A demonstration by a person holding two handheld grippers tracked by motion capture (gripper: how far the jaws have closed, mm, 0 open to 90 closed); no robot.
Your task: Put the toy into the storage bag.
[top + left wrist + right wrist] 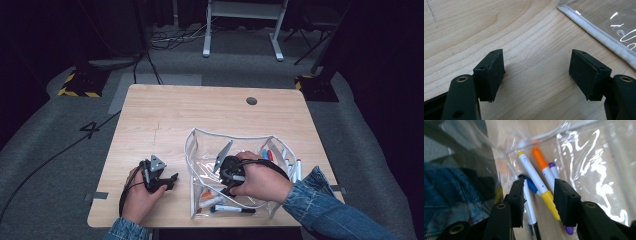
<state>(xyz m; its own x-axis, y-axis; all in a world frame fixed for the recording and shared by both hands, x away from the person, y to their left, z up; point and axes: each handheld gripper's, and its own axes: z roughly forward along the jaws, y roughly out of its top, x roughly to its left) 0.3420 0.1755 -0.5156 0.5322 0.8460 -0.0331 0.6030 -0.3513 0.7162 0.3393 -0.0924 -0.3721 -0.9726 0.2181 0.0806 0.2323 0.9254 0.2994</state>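
Clear plastic pouch (pixel 200 150) sits lower right of the high view on the worktop (pixel 150 115), markers lying loose inside. Right hand-held gripper (pixel 537 195) is down in it, jaws parted, straddling the yellow-capped marker (pixel 536 181) without pinching. Left hand-held gripper (pixel 536 72) rests open and empty just beside the pouch's white rim (pixel 596 30). Risk: closing now may catch the neighbouring blue marker (pixel 532 185) or snag the film. Pouch walls crowd the wrist; bare wood lies upper left.

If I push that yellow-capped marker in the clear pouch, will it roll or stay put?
The yellow-capped marker looks round and smooth, so it would probably roll. Neighbouring markers, like the orange-capped marker, may stop it. On the glossy clear pouch it might slide too.
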